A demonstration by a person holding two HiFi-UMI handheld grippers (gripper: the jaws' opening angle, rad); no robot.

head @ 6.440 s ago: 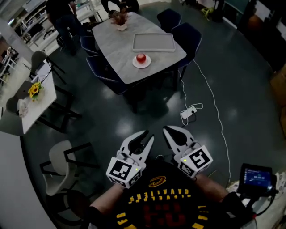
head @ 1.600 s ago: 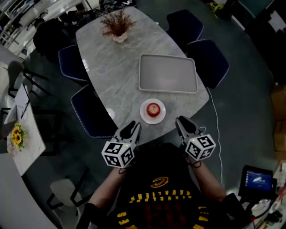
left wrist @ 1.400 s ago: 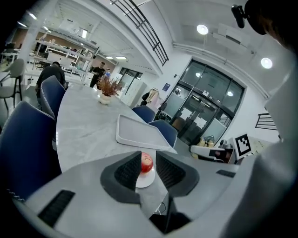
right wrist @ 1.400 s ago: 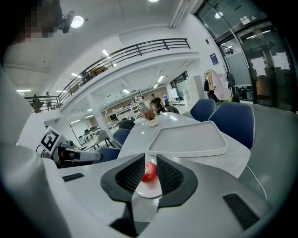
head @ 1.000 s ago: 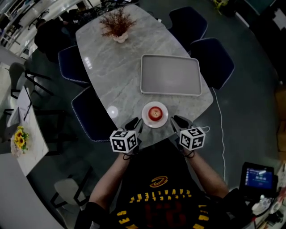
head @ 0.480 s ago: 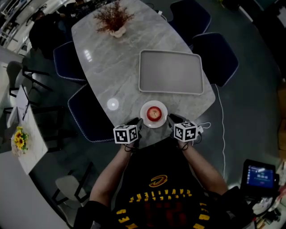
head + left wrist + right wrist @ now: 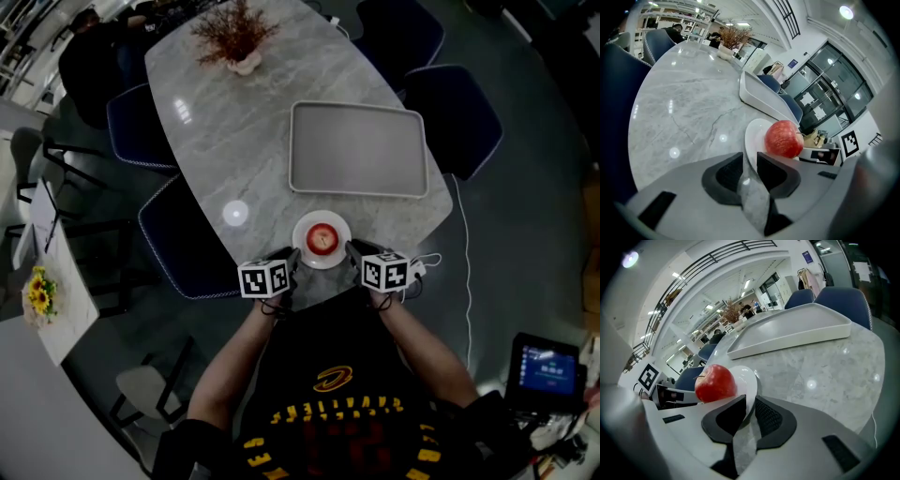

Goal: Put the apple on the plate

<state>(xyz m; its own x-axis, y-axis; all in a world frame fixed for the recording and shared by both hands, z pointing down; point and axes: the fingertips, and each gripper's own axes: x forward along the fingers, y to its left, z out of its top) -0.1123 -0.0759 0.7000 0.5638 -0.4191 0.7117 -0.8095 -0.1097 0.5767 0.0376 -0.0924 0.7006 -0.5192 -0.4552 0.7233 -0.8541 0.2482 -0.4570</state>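
A red apple (image 7: pixel 322 238) sits on a small white plate (image 7: pixel 302 228) near the front edge of the marble table (image 7: pixel 234 141). My left gripper (image 7: pixel 289 255) is at the plate's left rim and my right gripper (image 7: pixel 354 248) at its right rim. In the left gripper view the plate (image 7: pixel 752 140) runs edge-on into the narrow slot of the left gripper (image 7: pixel 750 157), with the apple (image 7: pixel 783 138) just beyond. In the right gripper view the plate (image 7: pixel 747 376) sits the same way in the right gripper (image 7: pixel 750 401), beside the apple (image 7: pixel 716 383). Both look shut on the rim.
A grey tray (image 7: pixel 358 150) lies empty just behind the plate. A dried plant in a pot (image 7: pixel 232 37) stands at the far end. Blue chairs (image 7: pixel 459 112) flank the table, one (image 7: pixel 173 244) at my left. A white cable (image 7: pixel 464 281) trails on the floor at right.
I have come from across the room up to the table. Both grippers moved in from the table's edge onto opposite sides of the plate. The apple stayed on the plate.
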